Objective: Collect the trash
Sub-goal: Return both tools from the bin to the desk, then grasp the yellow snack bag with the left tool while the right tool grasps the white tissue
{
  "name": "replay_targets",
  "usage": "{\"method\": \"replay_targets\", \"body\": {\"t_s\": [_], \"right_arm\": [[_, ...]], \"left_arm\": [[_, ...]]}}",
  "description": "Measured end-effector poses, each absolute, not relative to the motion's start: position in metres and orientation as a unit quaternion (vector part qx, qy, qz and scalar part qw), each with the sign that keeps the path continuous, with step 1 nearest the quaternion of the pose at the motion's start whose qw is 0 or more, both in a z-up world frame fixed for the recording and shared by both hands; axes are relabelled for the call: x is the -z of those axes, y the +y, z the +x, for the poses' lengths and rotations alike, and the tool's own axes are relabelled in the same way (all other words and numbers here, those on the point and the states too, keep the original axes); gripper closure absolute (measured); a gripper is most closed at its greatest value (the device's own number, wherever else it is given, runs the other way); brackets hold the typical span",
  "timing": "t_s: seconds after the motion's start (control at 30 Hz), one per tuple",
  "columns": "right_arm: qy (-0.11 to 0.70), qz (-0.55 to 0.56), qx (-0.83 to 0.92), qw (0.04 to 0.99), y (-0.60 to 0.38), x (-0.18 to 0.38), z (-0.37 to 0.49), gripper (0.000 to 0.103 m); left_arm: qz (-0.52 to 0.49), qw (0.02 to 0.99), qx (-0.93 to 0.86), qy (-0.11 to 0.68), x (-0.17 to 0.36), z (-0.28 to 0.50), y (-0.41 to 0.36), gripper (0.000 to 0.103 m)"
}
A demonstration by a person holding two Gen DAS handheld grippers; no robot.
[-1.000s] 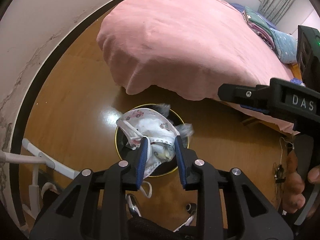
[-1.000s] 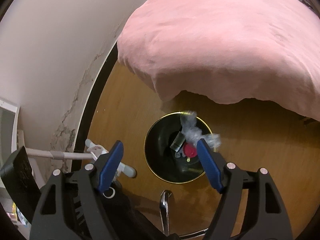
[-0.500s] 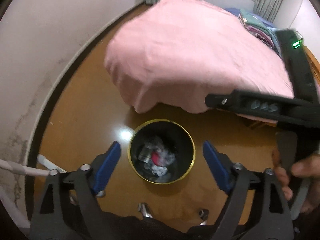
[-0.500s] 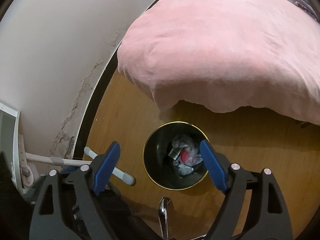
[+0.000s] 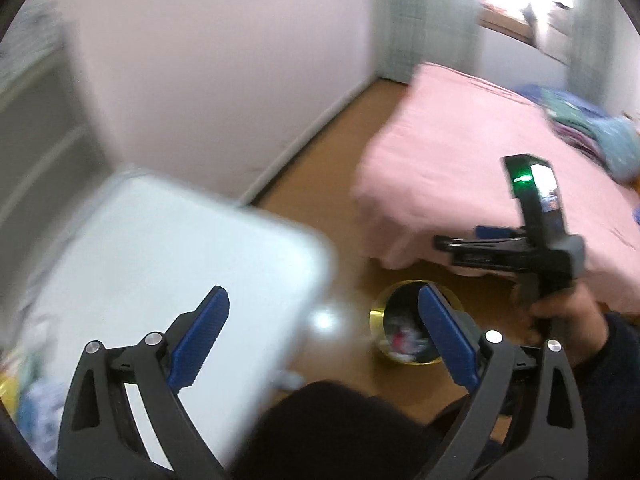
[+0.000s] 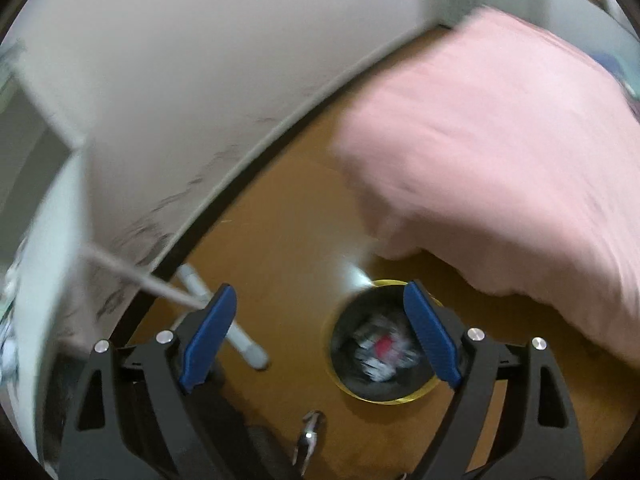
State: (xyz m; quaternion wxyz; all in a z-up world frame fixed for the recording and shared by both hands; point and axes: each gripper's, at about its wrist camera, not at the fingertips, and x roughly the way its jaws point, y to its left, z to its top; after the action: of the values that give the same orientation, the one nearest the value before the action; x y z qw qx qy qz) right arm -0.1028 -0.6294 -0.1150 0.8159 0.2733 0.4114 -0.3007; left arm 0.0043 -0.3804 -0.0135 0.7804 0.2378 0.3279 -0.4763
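Observation:
A black trash bin with a gold rim (image 6: 340,376) stands on the wooden floor beside the bed; it also shows in the left wrist view (image 5: 378,312). Crumpled trash (image 6: 380,350) with a red piece lies inside it. My left gripper (image 5: 322,338) is open and empty, raised over the corner of a white table (image 5: 160,256). My right gripper (image 6: 320,336) is open and empty, above and left of the bin. The right gripper's body and the hand that holds it show in the left wrist view (image 5: 536,248). Both views are blurred by motion.
A bed with a pink cover (image 5: 480,160) fills the right side and overhangs the floor by the bin. A white wall (image 6: 200,80) with a dark baseboard runs along the left. White table legs (image 6: 224,316) stand left of the bin. Blurred clutter (image 5: 24,392) lies at the table's near-left edge.
My left gripper opened and let the face mask fall into the bin. Both grippers have since risen and swung left, away from the bin, and the white table has come into view.

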Motion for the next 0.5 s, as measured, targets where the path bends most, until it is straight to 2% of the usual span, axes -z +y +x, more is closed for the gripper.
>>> {"method": "replay_targets", "body": {"t_s": [0.27, 0.4, 0.5], "right_arm": [[0.434, 0.164, 0.099, 0.88, -0.504, 0.058, 0.053, 0.02], [0.444, 0.136, 0.018, 0.886, -0.452, 0.034, 0.122, 0.02], [0.455, 0.115, -0.031, 0.882, -0.419, 0.021, 0.172, 0.017]], "left_arm": [[0.162, 0.886, 0.25, 0.357, -0.035, 0.134, -0.165, 0.01], [0.131, 0.891, 0.171, 0.4, -0.039, 0.186, -0.085, 0.01], [0.081, 0.87, 0.178, 0.453, -0.028, 0.22, -0.054, 0.01]]}}
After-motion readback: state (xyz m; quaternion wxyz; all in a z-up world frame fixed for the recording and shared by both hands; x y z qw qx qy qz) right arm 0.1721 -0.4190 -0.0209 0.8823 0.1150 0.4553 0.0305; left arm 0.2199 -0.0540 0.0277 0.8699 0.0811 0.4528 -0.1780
